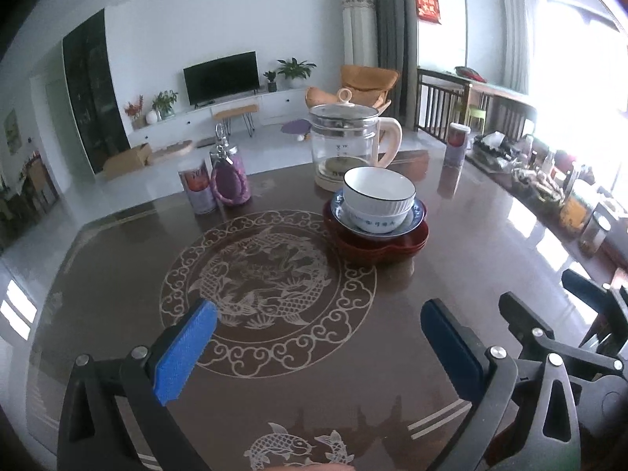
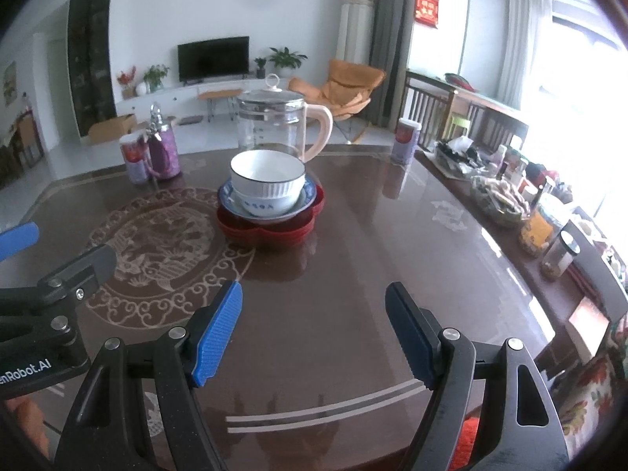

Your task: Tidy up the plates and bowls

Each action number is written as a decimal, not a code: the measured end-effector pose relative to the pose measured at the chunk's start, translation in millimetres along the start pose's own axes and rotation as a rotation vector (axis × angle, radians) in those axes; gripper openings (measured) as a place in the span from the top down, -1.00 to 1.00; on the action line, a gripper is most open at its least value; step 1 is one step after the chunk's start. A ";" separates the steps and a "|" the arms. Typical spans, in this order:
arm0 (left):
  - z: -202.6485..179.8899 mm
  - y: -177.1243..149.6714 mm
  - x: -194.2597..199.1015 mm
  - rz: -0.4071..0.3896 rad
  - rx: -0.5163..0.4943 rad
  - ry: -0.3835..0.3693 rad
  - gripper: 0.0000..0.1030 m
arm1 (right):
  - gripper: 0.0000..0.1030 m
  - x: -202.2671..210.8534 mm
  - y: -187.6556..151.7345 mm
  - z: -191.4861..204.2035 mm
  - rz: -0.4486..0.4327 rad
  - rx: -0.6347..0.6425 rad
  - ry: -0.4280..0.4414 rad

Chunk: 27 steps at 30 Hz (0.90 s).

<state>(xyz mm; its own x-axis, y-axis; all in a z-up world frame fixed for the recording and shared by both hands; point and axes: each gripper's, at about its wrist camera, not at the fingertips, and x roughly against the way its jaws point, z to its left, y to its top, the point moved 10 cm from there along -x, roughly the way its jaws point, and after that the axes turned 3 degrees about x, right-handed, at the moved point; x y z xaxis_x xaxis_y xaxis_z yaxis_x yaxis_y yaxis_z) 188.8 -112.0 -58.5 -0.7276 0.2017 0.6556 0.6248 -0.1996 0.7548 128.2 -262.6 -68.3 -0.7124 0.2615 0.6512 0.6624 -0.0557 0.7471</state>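
Hovering wide apart and empty, left tongs point(image 1: 318, 322) and right tongs point(image 2: 314, 306) face the stack point(image 2: 267, 200): two bowls on a saucer on red plates, mid-worktop point(image 2: 353, 274), just before the kettle point(image 2: 278, 121). Nudging it could topple the top bowl point(image 2: 267, 178).

Brown glossy tabletop point(image 1: 353, 373) with a pale round fish-and-cloud inlay point(image 1: 267, 294) at its centre. Glass kettle point(image 1: 345, 145) with a cream handle and lid knob, standing upright on the far part of the tabletop. Purple jar point(image 1: 229, 176) with a metal clasp, just beside a printed can point(image 1: 196, 192), at the far left edge. A second printed can point(image 1: 457, 145) near the far right edge. Clutter of jars and packets point(image 2: 530, 212) along the right side. Background: television point(image 1: 221, 76) on a low white cabinet point(image 1: 235, 112), potted plants point(image 1: 296, 68), orange lounge chair point(image 2: 345, 86), red wall hanging point(image 1: 428, 4).
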 end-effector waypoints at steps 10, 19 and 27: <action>-4.5 -2.0 -6.5 0.060 0.026 -0.065 -1.00 | -0.53 -2.2 1.1 -8.0 0.000 -0.007 -0.017; -4.0 -1.8 -8.7 0.063 0.014 -0.040 -0.99 | -0.53 -4.1 1.3 -9.9 0.011 -0.007 -0.014; 4.8 -0.4 -9.8 0.069 0.044 -0.034 -1.00 | -0.53 -5.4 2.6 -8.3 0.012 0.001 -0.008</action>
<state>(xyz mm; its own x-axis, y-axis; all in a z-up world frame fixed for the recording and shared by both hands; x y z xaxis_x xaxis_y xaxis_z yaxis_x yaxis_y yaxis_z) 197.0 -109.3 -65.1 -0.6727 0.2213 0.7060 0.6856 -0.1724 0.7073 131.8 -272.1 -68.8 -0.7023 0.2687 0.6592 0.6714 -0.0577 0.7388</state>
